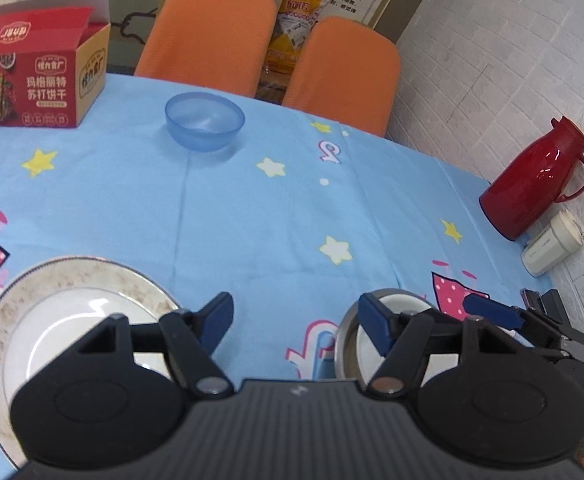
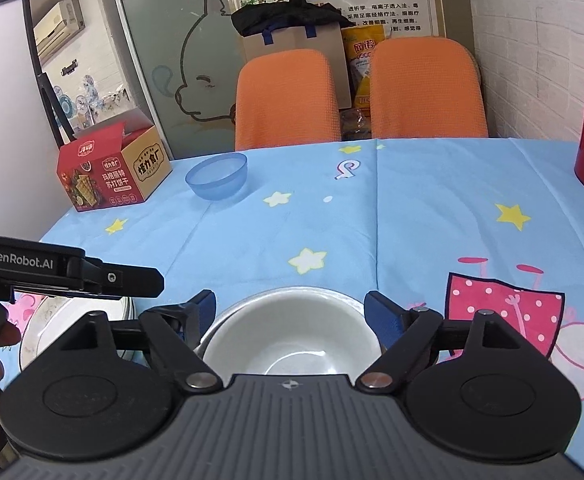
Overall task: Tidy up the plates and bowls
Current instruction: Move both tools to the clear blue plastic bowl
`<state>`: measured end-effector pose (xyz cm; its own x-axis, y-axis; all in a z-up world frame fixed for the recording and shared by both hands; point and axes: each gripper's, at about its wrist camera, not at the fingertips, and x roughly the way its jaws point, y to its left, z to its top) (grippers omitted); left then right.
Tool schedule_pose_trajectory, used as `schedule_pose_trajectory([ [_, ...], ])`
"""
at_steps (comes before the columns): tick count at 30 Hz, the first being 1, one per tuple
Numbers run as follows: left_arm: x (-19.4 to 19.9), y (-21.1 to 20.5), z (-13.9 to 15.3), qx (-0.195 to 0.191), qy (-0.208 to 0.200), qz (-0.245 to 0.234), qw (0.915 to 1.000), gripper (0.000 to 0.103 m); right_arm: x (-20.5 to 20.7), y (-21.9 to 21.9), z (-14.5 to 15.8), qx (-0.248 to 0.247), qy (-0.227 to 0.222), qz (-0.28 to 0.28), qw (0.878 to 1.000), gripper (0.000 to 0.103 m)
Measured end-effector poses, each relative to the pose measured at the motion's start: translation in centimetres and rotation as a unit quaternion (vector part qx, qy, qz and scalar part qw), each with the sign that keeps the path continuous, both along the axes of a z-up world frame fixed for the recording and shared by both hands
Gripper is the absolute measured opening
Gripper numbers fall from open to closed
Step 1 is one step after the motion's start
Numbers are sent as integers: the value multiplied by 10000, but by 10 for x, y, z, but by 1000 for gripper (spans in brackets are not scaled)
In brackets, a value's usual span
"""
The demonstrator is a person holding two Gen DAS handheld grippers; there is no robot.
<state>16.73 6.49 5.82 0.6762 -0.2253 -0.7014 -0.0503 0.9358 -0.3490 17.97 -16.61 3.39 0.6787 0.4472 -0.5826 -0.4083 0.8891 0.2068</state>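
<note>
A white plate with a speckled rim (image 1: 32,300) lies on the tablecloth at the near left; it also shows in the right wrist view (image 2: 52,320). A white bowl (image 2: 292,332) sits at the near middle, and shows in the left wrist view (image 1: 404,304). A blue translucent bowl (image 1: 205,120) stands farther back, and the right wrist view shows it too (image 2: 217,176). My left gripper (image 1: 296,320) is open and empty, between plate and white bowl. My right gripper (image 2: 290,312) is open and empty, its fingers on either side of the white bowl, above it.
A red cracker box (image 1: 32,80) stands at the back left. A red thermos jug (image 1: 532,188) and a small white cup (image 1: 550,248) stand at the right by the brick wall. Two orange chairs (image 1: 212,32) stand behind the table.
</note>
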Motion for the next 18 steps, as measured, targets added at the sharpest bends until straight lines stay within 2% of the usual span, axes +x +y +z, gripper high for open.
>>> schedule_pose_trajectory([
  [8,16,31,10,299,-102,171,9994,70,29,29,10,-52,46,183,9998,103],
  [18,67,67,4,317,5,250,9992,70,80,69,5,-88,418,449,9981,103],
])
